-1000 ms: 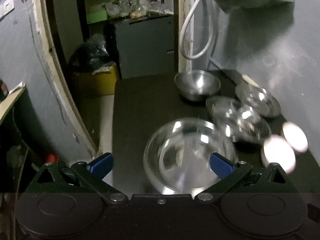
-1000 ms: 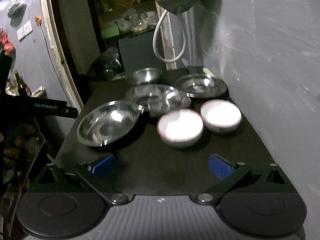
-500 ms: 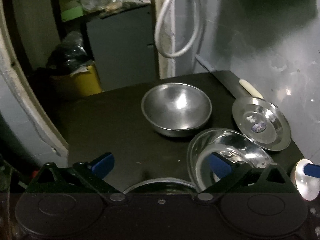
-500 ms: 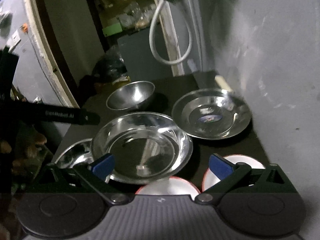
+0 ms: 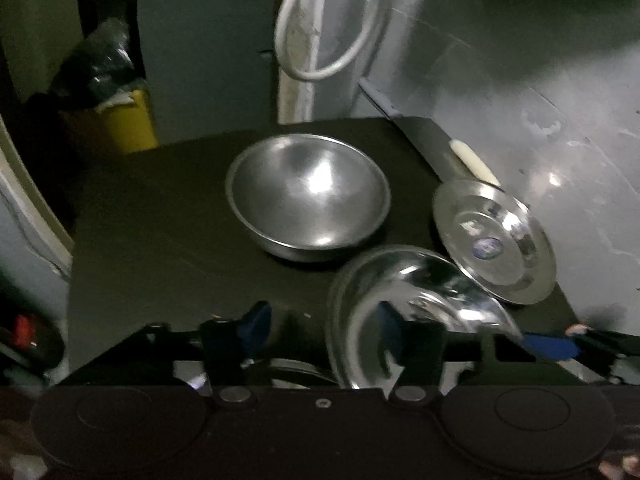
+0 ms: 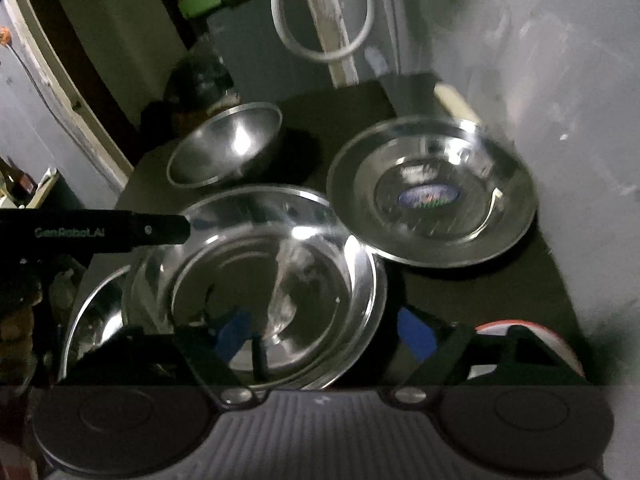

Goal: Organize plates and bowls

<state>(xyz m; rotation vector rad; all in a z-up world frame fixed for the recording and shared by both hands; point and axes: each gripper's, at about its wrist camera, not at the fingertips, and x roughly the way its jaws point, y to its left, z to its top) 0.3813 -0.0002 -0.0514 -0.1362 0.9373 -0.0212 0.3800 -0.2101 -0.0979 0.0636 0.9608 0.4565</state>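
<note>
Shiny steel plate (image 6: 260,280) straddled at its rims by both closing tongs, left (image 5: 320,328) and right (image 6: 324,332); whether they grasp it is unclear.

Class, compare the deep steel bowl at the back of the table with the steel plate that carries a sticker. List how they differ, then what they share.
1. The deep bowl has tall curved walls; the sticker plate is shallow with a broad flat rim.
2. The plate has a blue label at its centre; the bowl's inside is bare.
3. The plate lies nearest the grey wall; the bowl sits further from it.

Both are shiny metal, empty and upright on the dark table.
</note>
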